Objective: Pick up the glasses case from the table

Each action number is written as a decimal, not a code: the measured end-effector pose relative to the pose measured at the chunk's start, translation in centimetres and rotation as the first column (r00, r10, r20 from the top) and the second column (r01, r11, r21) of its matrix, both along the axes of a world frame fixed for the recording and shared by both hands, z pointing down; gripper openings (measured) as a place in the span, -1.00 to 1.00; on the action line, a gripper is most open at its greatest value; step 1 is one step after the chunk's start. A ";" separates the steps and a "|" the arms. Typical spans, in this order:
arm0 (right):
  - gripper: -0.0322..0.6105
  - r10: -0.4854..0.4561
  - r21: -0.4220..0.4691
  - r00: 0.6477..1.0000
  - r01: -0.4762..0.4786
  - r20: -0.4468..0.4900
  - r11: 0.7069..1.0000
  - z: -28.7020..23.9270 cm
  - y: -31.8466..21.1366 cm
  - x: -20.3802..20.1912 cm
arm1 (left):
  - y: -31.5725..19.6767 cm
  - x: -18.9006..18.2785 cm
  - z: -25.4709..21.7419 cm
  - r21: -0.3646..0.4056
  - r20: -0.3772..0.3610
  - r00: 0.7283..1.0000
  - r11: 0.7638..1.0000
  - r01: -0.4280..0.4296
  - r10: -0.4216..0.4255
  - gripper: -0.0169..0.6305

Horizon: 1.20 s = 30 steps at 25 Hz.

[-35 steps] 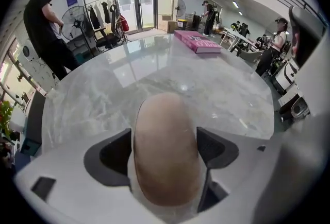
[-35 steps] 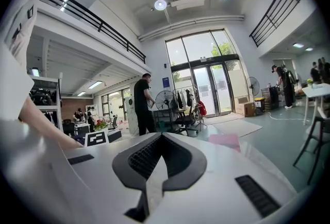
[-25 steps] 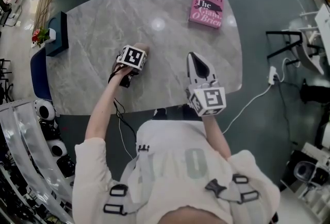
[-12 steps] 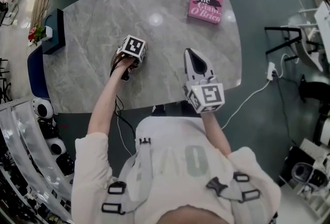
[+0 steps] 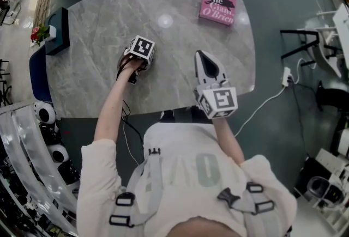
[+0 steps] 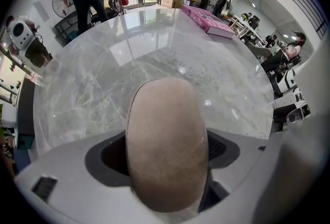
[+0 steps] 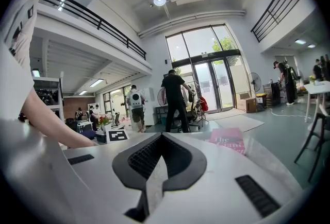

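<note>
A grey, marble-veined table (image 5: 103, 18) with rounded corners and a glossy top is filling the middle of the head view, its surface catching ceiling lights. A pink book (image 5: 220, 1) is lying flat near the far right corner, its cover reading "Hilary Mantel" and "The Giant, O'Brien" around a small dark figure; nothing is lying between it and the grippers. A dark blue box-shaped thing (image 5: 57, 31) is sitting at the table's left edge, with red flowers (image 5: 38, 35) just beside it. The right gripper (image 5: 202, 56) is hanging over the near right part of the table, well apart from the book, its white shell tapering to a point and its ribbed black pads pressing together with nothing between them. The left gripper (image 6: 166, 156) is over the near middle of the table, its marker cube covering most of it from above, and its jaws are clamping on the glasses case (image 6: 166, 115). The case is a smooth, matte, pinkish-beige oval with rounded ends, sticking out past the jaws toward the book. Whether it is touching the tabletop cannot be told.
</note>
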State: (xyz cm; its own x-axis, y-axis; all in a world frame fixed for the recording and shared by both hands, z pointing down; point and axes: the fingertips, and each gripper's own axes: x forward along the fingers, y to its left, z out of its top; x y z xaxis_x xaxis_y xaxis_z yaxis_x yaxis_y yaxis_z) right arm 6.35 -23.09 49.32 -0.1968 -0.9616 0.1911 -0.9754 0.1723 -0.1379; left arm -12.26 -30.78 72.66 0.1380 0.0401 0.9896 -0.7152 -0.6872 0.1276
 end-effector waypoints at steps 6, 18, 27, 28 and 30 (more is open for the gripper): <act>-0.89 -0.007 0.009 1.000 0.007 -0.001 1.000 -0.2 0.2 0.0 | -0.1 -0.1 0.2 0.000 0.009 1.000 1.000 0.000 0.000 0.26; -0.89 -0.059 0.089 0.998 0.061 -0.028 0.994 -3.3 -1.4 -1.2 | -2.2 -0.4 -3.4 0.110 -0.049 0.997 0.991 0.070 -0.065 0.25; -0.89 -0.163 0.182 0.985 0.170 -0.056 0.968 -7.4 -3.9 -4.5 | -7.2 -2.6 -15.6 0.389 -0.153 0.983 0.909 0.152 -0.099 0.25; -0.89 -0.172 0.188 0.984 0.179 -0.055 0.966 -7.7 -4.2 -4.9 | -7.6 -3.2 -17.4 0.429 -0.165 0.981 0.888 0.166 -0.103 0.25; -0.89 -0.192 0.202 0.980 0.199 -0.052 0.959 -8.3 -4.5 -5.9 | -7.9 -4.3 -20.4 0.492 -0.199 0.972 0.845 0.208 -0.124 0.25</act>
State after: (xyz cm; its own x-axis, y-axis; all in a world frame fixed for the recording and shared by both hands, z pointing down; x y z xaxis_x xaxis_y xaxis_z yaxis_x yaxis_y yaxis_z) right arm 0.45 -27.62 41.00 -0.3818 -0.9242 0.0031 -0.9232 0.3812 -0.0493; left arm -16.60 -38.68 52.29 0.2490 -0.4977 0.8309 -0.8247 -0.5588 -0.0876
